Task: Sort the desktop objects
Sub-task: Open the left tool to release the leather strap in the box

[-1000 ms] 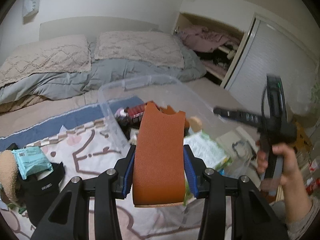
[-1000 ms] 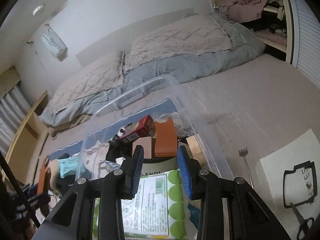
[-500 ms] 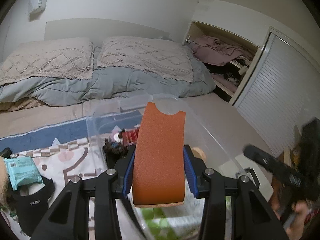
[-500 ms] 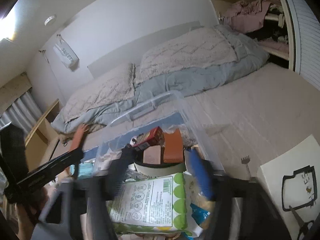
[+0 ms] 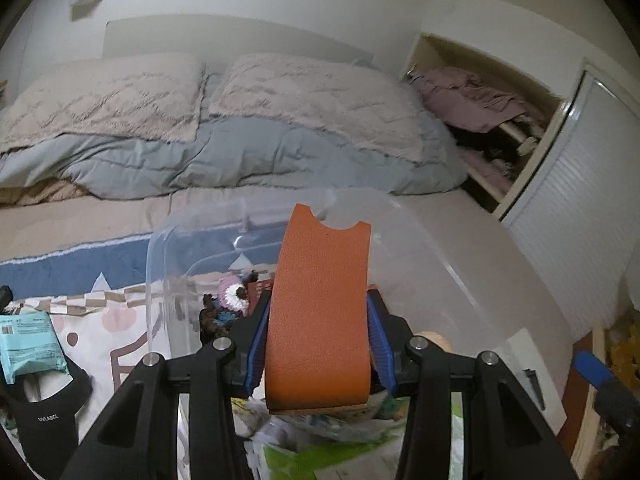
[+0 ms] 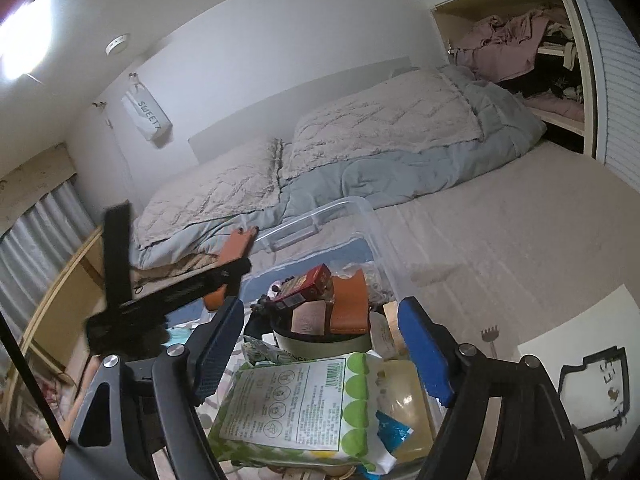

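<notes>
Orange leather pouch (image 5: 320,312) sat pinched in your left gripper (image 5: 318,344) above the clear bin (image 5: 160,264); your right gripper (image 6: 320,344), jaws just widening, held nothing.

**Left clamped, right spread wide**

The left gripper (image 5: 318,332) points downward at a slant, its blue pads (image 5: 376,332) pressed flat on either side of an orange leather sleeve (image 5: 320,312) — a firm pinch, with the sleeve standing up between the black fingers. The right gripper (image 6: 322,350) tilts down too, and its jaws have just been opening; they stand far apart with nothing pressed between the pads. From the right wrist view the left gripper reaches in from the left — a bare forearm (image 6: 48,452) shows low at that edge.
</notes>
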Demonstrator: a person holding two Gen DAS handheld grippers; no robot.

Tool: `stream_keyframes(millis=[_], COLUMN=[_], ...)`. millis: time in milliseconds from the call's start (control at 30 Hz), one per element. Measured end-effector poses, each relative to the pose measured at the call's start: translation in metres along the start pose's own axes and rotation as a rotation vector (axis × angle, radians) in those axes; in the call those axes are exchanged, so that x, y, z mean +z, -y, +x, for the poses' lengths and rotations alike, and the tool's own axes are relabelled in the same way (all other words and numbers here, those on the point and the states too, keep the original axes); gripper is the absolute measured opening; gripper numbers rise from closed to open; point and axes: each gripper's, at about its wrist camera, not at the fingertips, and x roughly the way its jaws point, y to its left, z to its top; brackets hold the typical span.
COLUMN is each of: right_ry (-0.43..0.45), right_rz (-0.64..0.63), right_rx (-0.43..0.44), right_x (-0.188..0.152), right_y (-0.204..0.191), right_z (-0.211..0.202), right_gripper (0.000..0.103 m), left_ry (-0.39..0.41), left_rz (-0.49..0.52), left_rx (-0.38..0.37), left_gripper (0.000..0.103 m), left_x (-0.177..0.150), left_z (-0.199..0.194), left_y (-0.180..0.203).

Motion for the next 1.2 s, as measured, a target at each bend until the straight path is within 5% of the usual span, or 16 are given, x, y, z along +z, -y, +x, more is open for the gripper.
stream_keyframes(millis=[233, 333, 1067, 1200], right_ry=[-0.025, -0.033, -0.042, -0.022], right_rz=[-0.020, -0.036, -0.041, -0.037], right_rx=[-0.017, -0.028, -0.064, -0.098], right_x=[-0.004, -0.005, -0.006, -0.005], right_y=[0.003, 0.003, -0.018, -0.018], right_z=[0.008, 0.010, 0.019, 0.016], right_gripper=[0.079, 0.079, 0.080, 0.083], left_ry=[-0.020, 0.001, 0.048, 0.067], left_rz=[-0.063, -0.096, 0.035, 0.054], left_rx=[0.006, 0.013, 0.017, 0.027], left_gripper=[0.046, 0.070, 0.070, 0.078], left_x=[0.001, 0.002, -0.011, -0.012], left_z=[0.019, 0.014, -0.046, -0.063], left_y=[-0.017, -0.024, -0.023, -0.022])
